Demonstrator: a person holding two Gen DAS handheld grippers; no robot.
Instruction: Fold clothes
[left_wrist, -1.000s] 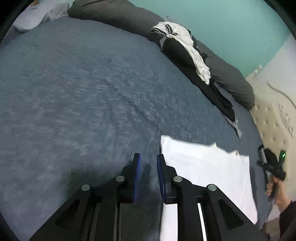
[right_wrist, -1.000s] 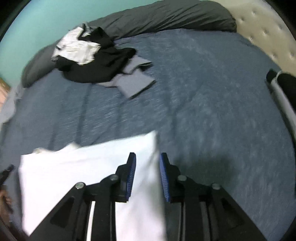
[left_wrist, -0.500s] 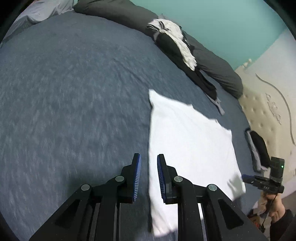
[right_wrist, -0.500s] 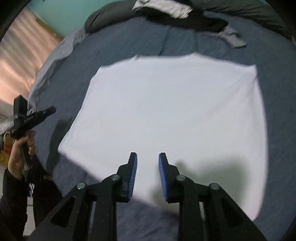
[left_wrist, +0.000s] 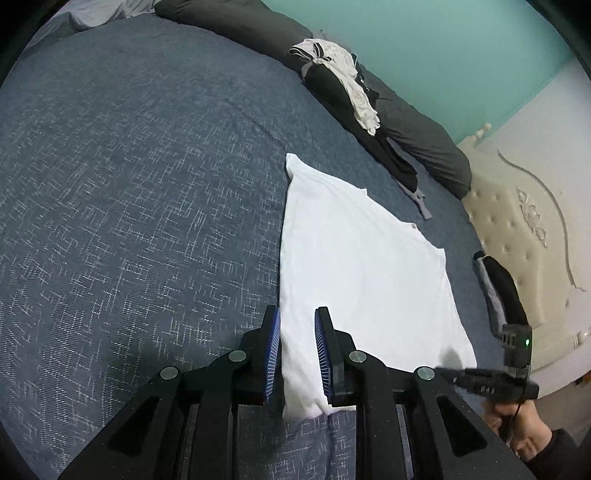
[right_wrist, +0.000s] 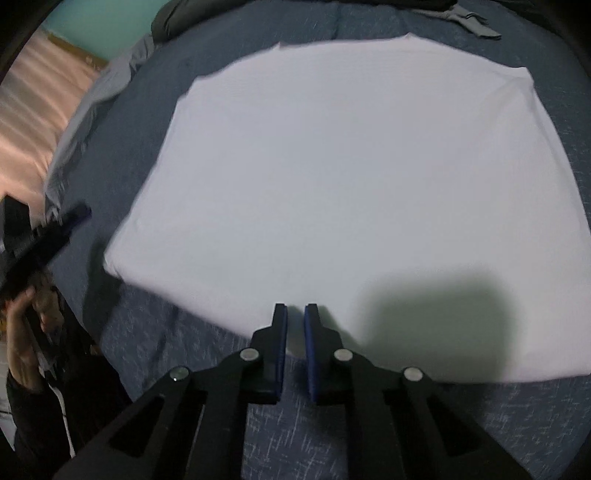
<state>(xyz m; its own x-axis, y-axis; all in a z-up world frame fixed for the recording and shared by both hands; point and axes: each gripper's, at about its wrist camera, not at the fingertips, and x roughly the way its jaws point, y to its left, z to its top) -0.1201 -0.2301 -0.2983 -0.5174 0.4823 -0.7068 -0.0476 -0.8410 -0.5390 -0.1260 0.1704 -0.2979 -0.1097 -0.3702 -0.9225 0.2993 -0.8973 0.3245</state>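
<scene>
Presently, white garment (right_wrist: 343, 192) lies flat mid-frame on blue bedspread (left_wrist: 129, 184). Left gripper (left_wrist: 296, 354) straddles its lower corner, pads slightly apart, apparently not pinching. Right gripper (right_wrist: 295, 332) closing at its lower edge, empty. Bedspread open at left.

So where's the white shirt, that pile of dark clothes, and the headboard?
white shirt (right_wrist: 347, 177): right wrist view, middle of the spread cloth.
pile of dark clothes (left_wrist: 332, 85): left wrist view, black garment in the heap.
headboard (left_wrist: 517, 236): left wrist view, tufted cream panel.
</scene>
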